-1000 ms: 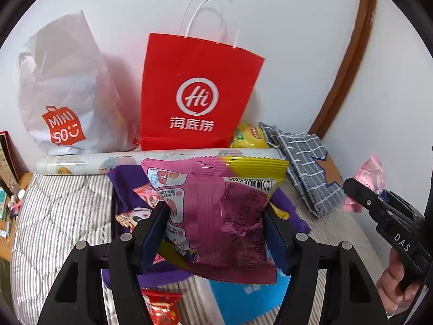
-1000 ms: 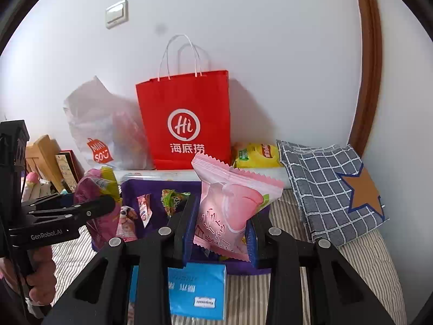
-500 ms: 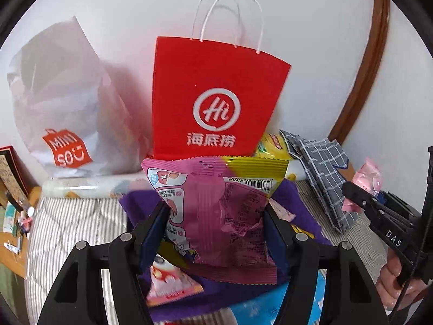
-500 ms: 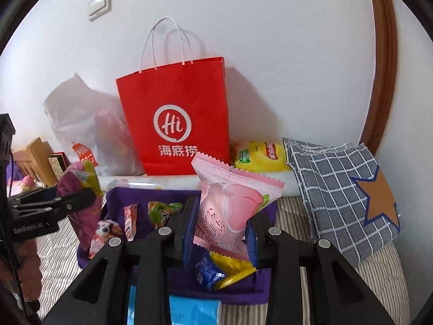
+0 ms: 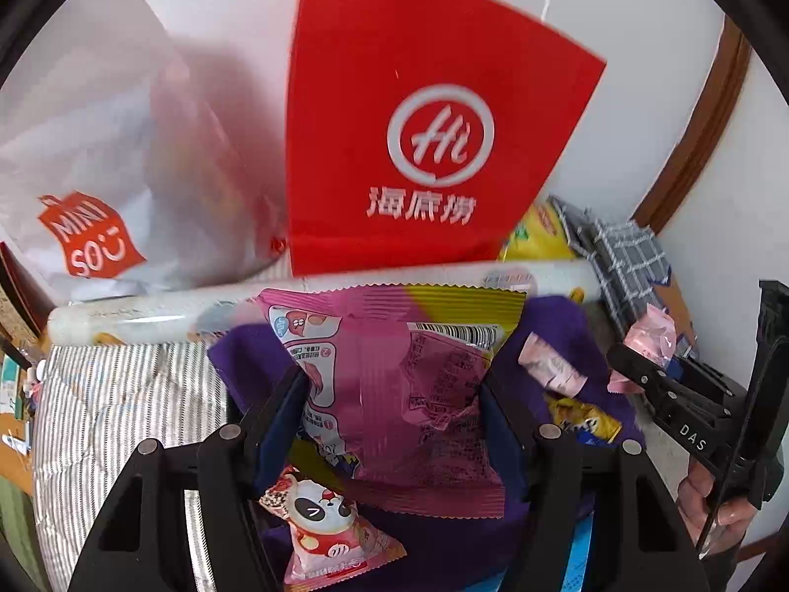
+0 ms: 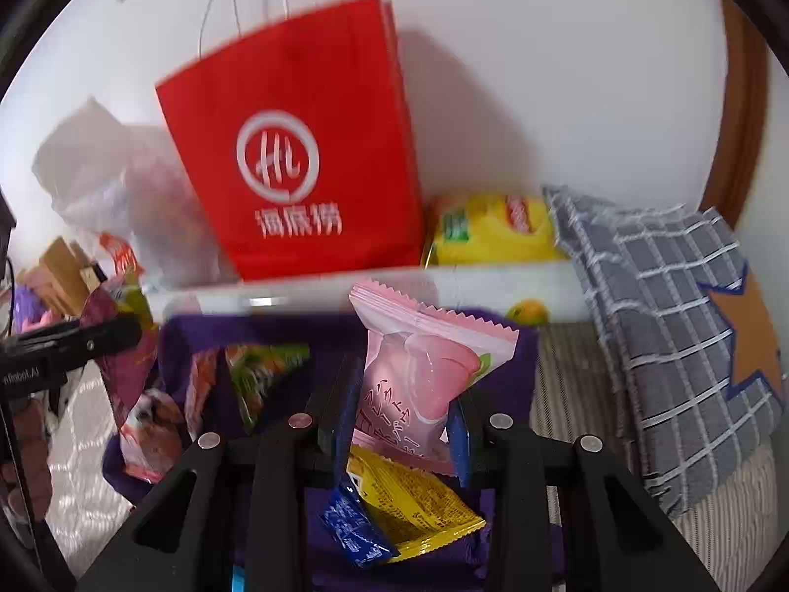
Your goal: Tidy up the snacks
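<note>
Two grippers are both loaded. Left gripper has its fingers pinched on a magenta-and-yellow snack bag, held above the purple cloth bin. Right gripper squeezes a pale pink peach-printed packet over the same bin, where a yellow sachet, a blue sachet and a green packet lie. Behind stands a red Hi paper bag, with a yellow chip bag and a grey checked cushion beside it.
</note>
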The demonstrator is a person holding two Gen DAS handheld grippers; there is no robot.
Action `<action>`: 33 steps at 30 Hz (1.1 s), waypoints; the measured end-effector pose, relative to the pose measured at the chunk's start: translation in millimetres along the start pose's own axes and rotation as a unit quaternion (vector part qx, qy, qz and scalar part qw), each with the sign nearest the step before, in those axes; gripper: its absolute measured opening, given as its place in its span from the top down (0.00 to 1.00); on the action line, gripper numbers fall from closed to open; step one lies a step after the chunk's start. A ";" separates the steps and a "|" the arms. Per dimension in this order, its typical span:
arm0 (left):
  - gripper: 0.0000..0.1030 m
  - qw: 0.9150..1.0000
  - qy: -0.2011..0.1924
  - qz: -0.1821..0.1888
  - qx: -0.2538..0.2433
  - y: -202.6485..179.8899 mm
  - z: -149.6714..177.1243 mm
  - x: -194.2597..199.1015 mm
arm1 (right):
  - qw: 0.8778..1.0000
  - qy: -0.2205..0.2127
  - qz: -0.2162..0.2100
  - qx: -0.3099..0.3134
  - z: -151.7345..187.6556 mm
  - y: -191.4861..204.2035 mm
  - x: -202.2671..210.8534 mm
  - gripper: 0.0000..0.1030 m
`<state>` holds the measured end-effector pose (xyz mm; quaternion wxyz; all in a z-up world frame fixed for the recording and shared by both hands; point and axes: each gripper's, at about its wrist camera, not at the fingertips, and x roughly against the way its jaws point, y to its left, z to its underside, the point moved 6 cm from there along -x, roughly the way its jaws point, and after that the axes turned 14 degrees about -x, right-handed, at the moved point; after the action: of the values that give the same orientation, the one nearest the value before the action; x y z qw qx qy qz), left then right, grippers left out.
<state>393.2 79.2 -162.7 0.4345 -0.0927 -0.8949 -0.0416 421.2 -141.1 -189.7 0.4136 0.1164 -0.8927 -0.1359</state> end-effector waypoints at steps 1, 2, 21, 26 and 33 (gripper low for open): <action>0.36 1.000 0.004 -0.002 -0.002 -0.9 1.3 -3.3 | 1.000 0.006 0.005 0.003 2.8 -0.8 -4.9 0.69; 0.36 1.000 0.009 -0.003 -0.005 -2.1 3.2 -6.9 | 1.000 0.010 0.007 0.004 5.5 -1.5 -8.7 0.69; 0.36 0.999 0.048 0.010 -0.004 -7.3 13.2 -31.0 | 0.999 0.044 0.012 0.019 21.0 1.6 -33.4 0.68; 0.36 0.998 0.055 0.017 -0.006 -9.1 15.2 -35.0 | 0.999 0.042 0.004 0.021 20.2 2.8 -30.7 0.68; 0.36 0.998 0.062 0.015 -0.012 -8.0 16.2 -37.7 | 0.998 0.048 -0.001 0.044 25.0 9.3 -29.9 0.62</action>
<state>401.9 69.0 -202.2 0.4884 -0.1083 -0.8644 -0.0514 419.9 -119.2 -223.2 0.4504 0.1413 -0.8769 -0.0914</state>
